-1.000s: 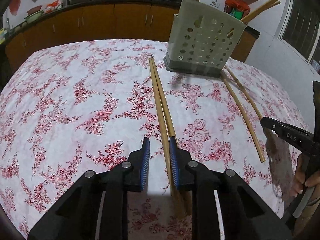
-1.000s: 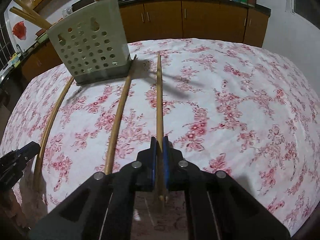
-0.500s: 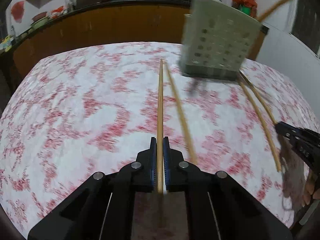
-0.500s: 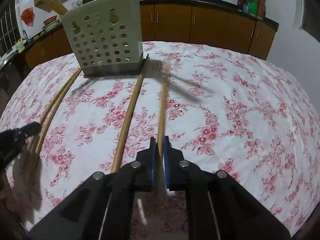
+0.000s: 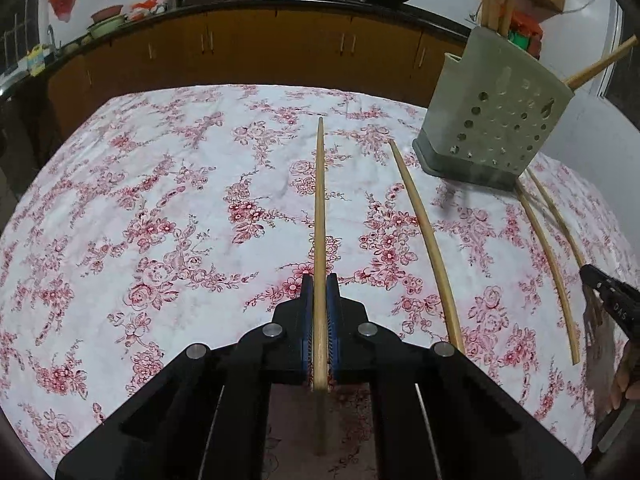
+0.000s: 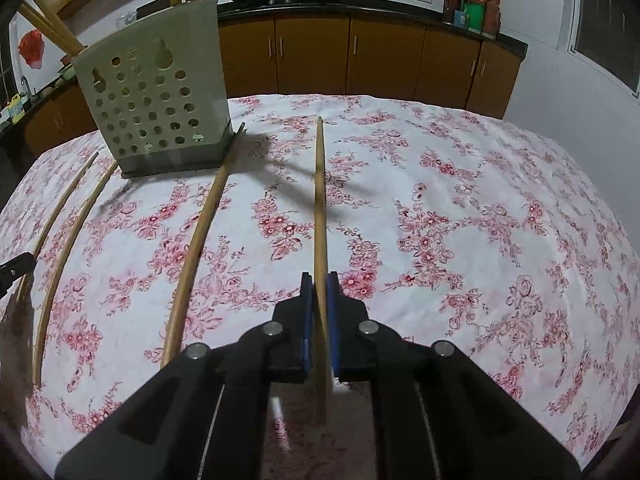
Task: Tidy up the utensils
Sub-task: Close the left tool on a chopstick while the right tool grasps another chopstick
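Note:
My left gripper [image 5: 319, 280] is shut on a wooden chopstick [image 5: 319, 208] that points forward above the floral tablecloth. My right gripper [image 6: 319, 278] is shut on another wooden chopstick [image 6: 319, 200], also pointing forward. A grey perforated utensil holder [image 5: 494, 120] with several chopsticks standing in it is at the far right in the left wrist view and at the far left in the right wrist view [image 6: 154, 108]. One loose chopstick [image 5: 426, 236] lies on the cloth, and two more [image 5: 550, 260] lie beyond it.
The table carries a white cloth with red flowers [image 5: 160, 200]. Brown kitchen cabinets [image 6: 360, 60] with a dark counter and pans stand behind it. The right gripper's tip shows at the right edge of the left wrist view [image 5: 608, 292].
The left gripper closed on one chopstick and lifted it off the cloth, swinging left away from the holder. The right gripper still holds its chopstick, and has moved closer to the holder.

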`<state>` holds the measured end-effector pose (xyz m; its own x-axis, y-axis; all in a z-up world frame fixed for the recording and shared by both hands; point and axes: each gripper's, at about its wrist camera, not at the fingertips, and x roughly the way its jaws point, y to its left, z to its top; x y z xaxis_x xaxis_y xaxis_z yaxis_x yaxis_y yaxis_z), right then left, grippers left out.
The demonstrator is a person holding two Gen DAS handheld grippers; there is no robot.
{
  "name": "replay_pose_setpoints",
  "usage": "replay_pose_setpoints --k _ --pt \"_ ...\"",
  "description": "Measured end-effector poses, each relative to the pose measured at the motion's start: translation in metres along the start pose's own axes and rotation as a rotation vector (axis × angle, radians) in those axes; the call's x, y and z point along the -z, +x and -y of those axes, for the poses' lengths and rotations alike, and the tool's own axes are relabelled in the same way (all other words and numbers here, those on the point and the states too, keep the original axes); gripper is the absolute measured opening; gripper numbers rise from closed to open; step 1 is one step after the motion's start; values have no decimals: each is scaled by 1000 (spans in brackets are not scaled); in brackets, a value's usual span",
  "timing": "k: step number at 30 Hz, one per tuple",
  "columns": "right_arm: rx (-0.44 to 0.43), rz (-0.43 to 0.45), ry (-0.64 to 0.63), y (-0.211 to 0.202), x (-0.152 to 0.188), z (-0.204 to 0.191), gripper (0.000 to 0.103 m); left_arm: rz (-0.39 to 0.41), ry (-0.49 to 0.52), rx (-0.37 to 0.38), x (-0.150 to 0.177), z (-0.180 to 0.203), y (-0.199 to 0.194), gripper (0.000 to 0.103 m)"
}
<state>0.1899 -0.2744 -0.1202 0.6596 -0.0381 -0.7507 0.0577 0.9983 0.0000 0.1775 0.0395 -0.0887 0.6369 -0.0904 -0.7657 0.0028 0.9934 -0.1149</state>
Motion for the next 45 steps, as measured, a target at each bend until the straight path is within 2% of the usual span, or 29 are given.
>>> replay_pose_setpoints --k 3,30,36,45 --pt "0 0 0 1 0 0 10 0 -18 21 0 -3 0 8" --pt "-21 -1 17 1 -1 4 10 1 -34 37 0 -4 1 8" --pt "-27 -1 18 2 -1 3 10 -2 7 14 4 1 -2 8" --pt "-32 11 14 -3 -3 3 8 -2 9 19 6 1 -5 8"
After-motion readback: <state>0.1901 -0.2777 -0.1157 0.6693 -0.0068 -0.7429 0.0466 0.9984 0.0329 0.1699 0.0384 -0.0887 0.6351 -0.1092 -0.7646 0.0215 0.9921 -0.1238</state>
